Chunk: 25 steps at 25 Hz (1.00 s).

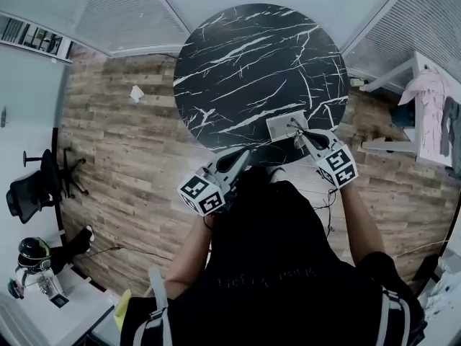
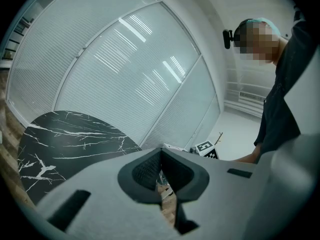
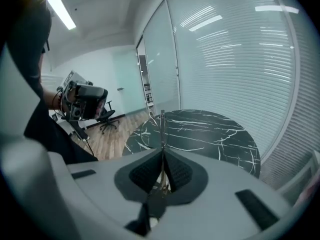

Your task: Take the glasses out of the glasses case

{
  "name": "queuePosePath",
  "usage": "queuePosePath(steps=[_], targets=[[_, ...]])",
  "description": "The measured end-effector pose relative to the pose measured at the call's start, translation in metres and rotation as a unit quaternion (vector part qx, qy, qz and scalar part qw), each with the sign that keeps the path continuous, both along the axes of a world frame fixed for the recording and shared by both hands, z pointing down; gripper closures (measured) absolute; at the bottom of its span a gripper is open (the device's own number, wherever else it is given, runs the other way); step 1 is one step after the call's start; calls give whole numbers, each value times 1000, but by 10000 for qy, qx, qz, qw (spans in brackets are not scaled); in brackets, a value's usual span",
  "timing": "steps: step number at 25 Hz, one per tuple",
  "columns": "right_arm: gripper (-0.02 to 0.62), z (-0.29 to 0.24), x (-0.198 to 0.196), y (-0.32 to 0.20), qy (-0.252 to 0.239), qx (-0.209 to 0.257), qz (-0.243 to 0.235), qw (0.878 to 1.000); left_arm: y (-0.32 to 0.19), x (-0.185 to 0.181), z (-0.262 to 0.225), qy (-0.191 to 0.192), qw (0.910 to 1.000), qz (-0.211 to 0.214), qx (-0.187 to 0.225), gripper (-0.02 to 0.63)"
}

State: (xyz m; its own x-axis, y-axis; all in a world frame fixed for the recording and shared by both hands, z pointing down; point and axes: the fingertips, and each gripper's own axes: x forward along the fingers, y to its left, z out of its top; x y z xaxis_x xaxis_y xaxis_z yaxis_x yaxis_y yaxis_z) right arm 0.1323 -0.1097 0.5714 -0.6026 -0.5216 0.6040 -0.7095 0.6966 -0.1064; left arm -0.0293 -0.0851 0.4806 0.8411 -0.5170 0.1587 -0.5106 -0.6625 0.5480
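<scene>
Black marble-look round surface (image 1: pixel 252 63), white veining. Grey glasses case (image 1: pixel 285 125) lying at its near rim, just ahead of the right claw (image 1: pixel 298 132); touching the tips or only just beside them, not readable. Lid state not readable either.

Right claw clenched on the glasses (image 3: pixel 162 126): thin metal frame piece pinched between the pads (image 3: pixel 177 173), sticking up past the tips. Lenses not visible. In head view, a thin wire of the same glasses at the claw tips, by the case's right edge. Too small to say whether fully clear of the case.

Left claw (image 1: pixel 243 157) clenched, jaws tip to tip, nothing between them. Held at the surface's near rim, partly over wood-plank floor (image 1: pixel 130 164). Off to the left of the right claw, apart from the case.

Slatted glass wall (image 3: pixel 235 59) beyond both claws. Black office chair (image 1: pixel 32 186) on the floor, far to the left of the left claw.
</scene>
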Motion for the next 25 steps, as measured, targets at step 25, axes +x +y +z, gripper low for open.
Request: queuePosePath(steps=[25], targets=[[565, -70, 18, 40, -1859, 128, 1093, 9764, 4, 21, -15, 149, 9997, 196, 68, 589]])
